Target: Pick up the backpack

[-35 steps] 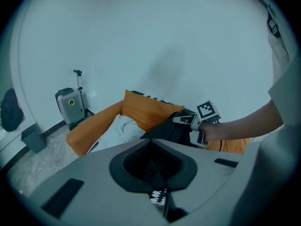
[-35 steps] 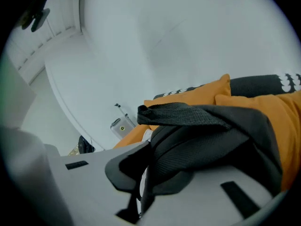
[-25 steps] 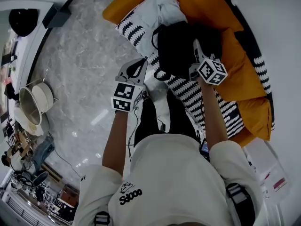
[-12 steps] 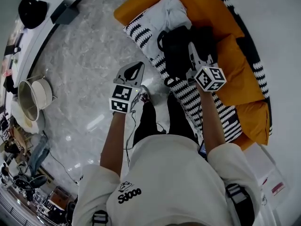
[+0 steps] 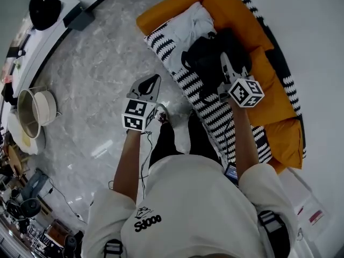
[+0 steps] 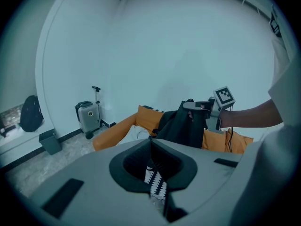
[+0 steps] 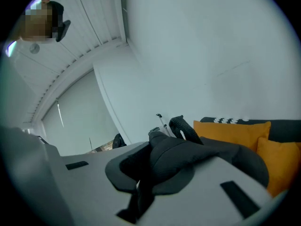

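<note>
The black backpack [image 5: 207, 58] hangs above the orange sofa [image 5: 242, 15] and its black-and-white patterned blanket [image 5: 215, 109]. My right gripper [image 5: 226, 57] is shut on the backpack's top fabric. In the right gripper view, dark cloth [image 7: 188, 149] fills the hollow between the jaws and a strap loop [image 7: 184, 126] sticks up beyond them. My left gripper [image 5: 152, 80] is over the marble floor, left of the sofa, shut with nothing in it. The left gripper view shows the backpack [image 6: 181, 126] lifted by the right gripper [image 6: 207, 108].
A white cushion [image 5: 191, 23] lies on the sofa's far end. A metal pot [image 5: 37, 112] and clutter stand at the left of the floor. By the far wall are a small suitcase [image 6: 89, 117], a grey bin [image 6: 49, 141] and a dark bag [image 6: 30, 113].
The right gripper has risen with the backpack, lifting it off the blanket. The left gripper has also risen and drifted a little away from the sofa, still shut.
</note>
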The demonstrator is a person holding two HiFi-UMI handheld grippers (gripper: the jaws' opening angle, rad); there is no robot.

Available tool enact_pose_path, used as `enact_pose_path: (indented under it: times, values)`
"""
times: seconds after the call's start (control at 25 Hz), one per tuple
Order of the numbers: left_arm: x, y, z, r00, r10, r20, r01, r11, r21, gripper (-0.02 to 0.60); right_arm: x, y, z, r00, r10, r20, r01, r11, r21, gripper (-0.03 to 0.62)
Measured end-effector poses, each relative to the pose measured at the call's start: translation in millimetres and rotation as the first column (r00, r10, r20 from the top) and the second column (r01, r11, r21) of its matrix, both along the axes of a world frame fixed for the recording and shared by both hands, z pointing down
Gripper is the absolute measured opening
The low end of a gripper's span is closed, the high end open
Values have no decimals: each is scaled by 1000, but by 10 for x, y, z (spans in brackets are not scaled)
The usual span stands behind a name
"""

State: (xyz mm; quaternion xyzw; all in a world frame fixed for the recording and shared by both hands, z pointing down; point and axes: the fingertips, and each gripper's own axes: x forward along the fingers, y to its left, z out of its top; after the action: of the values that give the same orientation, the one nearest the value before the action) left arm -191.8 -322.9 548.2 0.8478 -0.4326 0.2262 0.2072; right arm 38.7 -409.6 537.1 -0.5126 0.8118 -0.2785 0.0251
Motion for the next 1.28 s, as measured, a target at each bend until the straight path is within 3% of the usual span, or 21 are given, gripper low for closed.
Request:
enact_pose_path:
  times: [0.28,0.8,1.0,1.28]
  values:
    - [-183,-23,-475,1000,-25,2,25,996,84,23,-222,191,-583,993,-97,-64,101,993,56,49]
    - [-472,-94,-1548,999,-40,-9,41,966,256,23,-789,361,-1824,954,-208,-215,247,953,174,49]
    - [-581,-74,-2025,997,-74,-24,78,936,344,23,-941,499,-2248,937,-246,-247,298,933,202,49]
    - [-768,41,-2676,998,-65,-23,68,881,468,23,-1331,694,-2733,928,-245,-282,322,906,274,49]
